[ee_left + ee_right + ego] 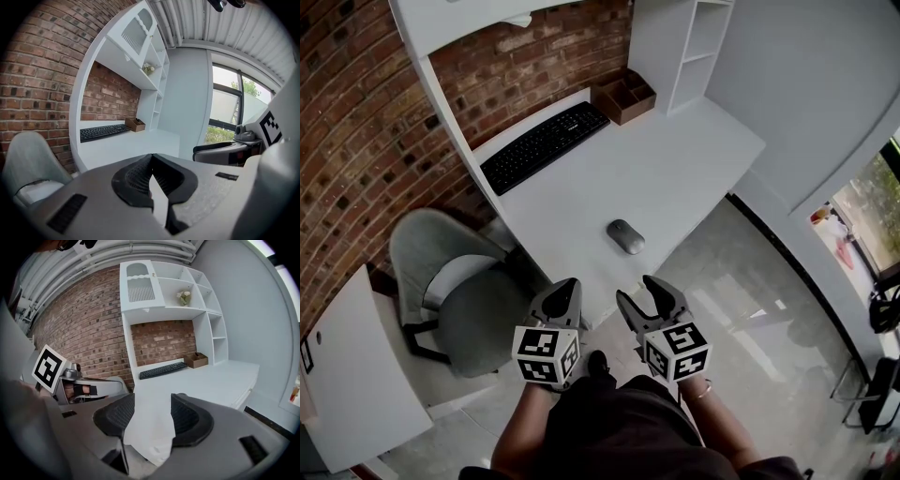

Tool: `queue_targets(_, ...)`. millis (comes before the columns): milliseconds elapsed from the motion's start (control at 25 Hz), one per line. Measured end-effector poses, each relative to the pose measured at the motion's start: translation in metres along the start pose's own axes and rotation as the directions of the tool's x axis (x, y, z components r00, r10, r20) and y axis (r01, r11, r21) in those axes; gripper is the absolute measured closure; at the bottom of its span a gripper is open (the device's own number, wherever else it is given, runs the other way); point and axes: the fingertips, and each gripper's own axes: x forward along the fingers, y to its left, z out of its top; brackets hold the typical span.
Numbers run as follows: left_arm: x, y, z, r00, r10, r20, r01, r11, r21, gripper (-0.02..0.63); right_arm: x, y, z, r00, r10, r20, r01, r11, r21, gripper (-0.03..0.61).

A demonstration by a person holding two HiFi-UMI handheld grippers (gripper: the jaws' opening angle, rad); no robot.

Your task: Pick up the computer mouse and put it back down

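Left gripper view: left gripper (151,160) with jaw tips pressed together, nothing between them. Beyond them a white desk (140,140); keyboard (104,132) at 10 o'clock from the jaws, small brown box (137,124) just past its far end. Window (225,105) with greenery at 2 o'clock, seen from this camera only.

Right gripper view: right gripper (152,414) with jaws spread and only bare desk top showing in the gap. Left gripper's marker cube (48,366) at 9 o'clock. Small potted plant (183,297) on an upper shelf at 1 o'clock.

Head view: only this camera shows the mouse (625,236). It lies alone on the desk (694,159) near the front edge, at about 12 o'clock from the right gripper (639,292) and 1 o'clock from the left gripper (567,284), apart from both. Keyboard (544,142) at 11 o'clock from the mouse, well apart. Grey chair (455,286) at 9 o'clock from the left gripper, tucked beside the desk end.

Hands: both grippers held side by side close in front of the body, jaws pointing toward the desk edge and tipped a little down, marker cubes facing up toward the camera.
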Motion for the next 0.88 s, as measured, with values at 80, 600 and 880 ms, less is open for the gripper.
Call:
queue_targets(80, 0.004, 0.005, 0.000, 1.000, -0.004, -0.003, 0.004, 1.000, -0.007, 0.604, 0.007, -0.003, -0.001, 1.000, -0.007, -0.011, 0.007, 1.000, -0.006, 0.359)
queue_targets(600, 0.027, 0.018, 0.003, 1.000, 0.025, -0.014, -0.026, 1.000, -0.016, 0.604, 0.040, -0.048, -0.006, 0.995, -0.031, -0.094, 0.024, 0.997, -0.076, 0.313)
queue_targets(880, 0.049, 0.032, 0.008, 0.997, 0.070, -0.028, -0.071, 0.997, -0.035, 0.604, 0.073, -0.068, -0.008, 0.988, 0.000, -0.157, -0.019, 0.993, -0.119, 0.308)
